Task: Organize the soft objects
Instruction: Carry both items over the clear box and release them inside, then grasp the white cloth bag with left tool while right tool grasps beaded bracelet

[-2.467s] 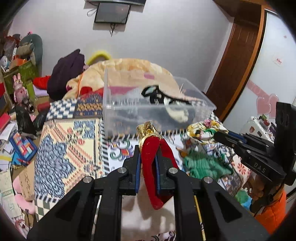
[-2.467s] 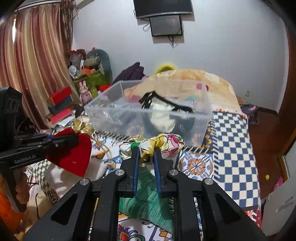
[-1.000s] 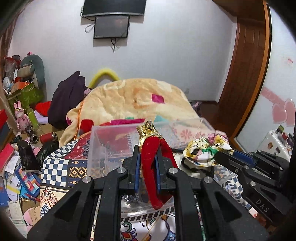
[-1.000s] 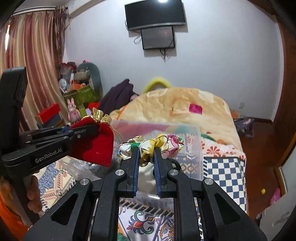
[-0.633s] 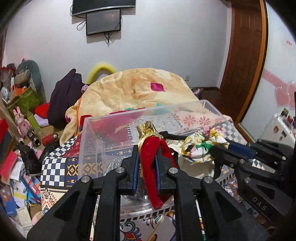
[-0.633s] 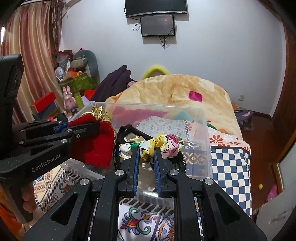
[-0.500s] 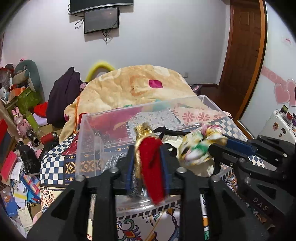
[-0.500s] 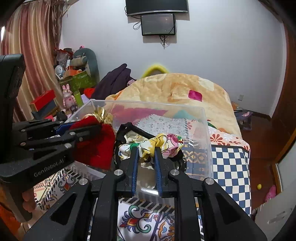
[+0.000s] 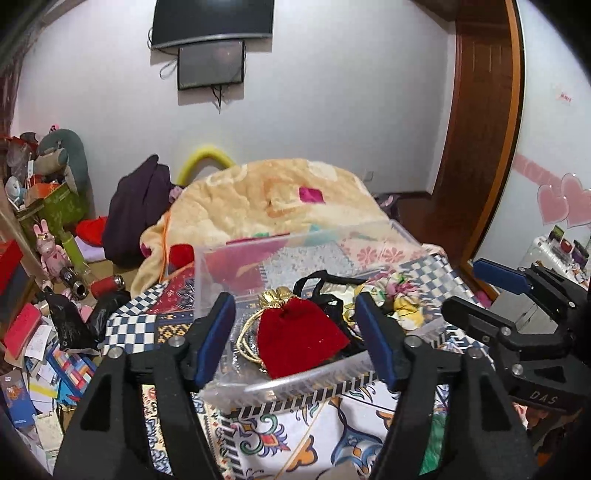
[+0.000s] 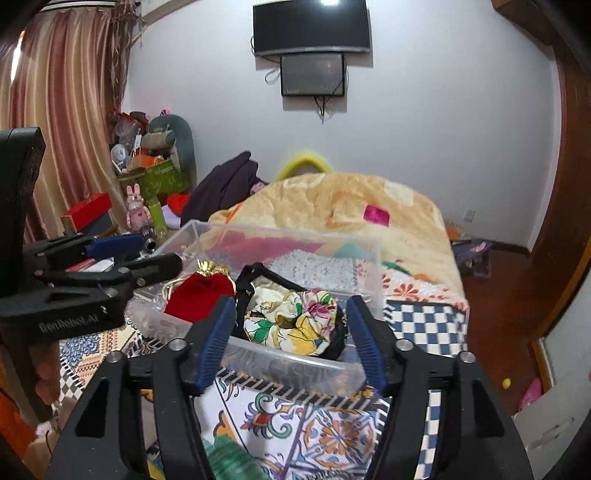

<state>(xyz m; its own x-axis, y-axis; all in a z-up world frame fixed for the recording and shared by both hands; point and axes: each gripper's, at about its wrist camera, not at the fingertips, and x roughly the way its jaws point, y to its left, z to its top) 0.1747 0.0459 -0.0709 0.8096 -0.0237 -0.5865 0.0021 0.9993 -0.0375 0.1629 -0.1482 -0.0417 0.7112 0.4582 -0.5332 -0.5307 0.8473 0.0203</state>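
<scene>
A clear plastic bin (image 9: 295, 387) (image 10: 288, 363) stands on the patterned bed cover. A red velvet pouch with a gold drawstring top (image 9: 301, 334) (image 10: 199, 291) lies inside it at the left. A floral scrunchie (image 10: 295, 323) (image 9: 395, 295) lies inside at the right, on a black-strapped cloth item (image 10: 251, 280). My left gripper (image 9: 295, 341) is open and empty just before the bin's near wall, above the pouch. My right gripper (image 10: 290, 338) is open and empty above the scrunchie. A green knitted cloth (image 10: 229, 461) lies on the cover near me.
A peach blanket heap (image 9: 266, 199) (image 10: 351, 206) rises behind the bin. Dark clothes (image 9: 136, 206), toys and boxes (image 10: 155, 173) crowd the left side of the room. A wooden door frame (image 9: 480, 129) stands at the right. A TV (image 10: 312, 27) hangs on the far wall.
Both grippers have opened. The red pouch and the floral scrunchie have dropped from them into the clear bin.
</scene>
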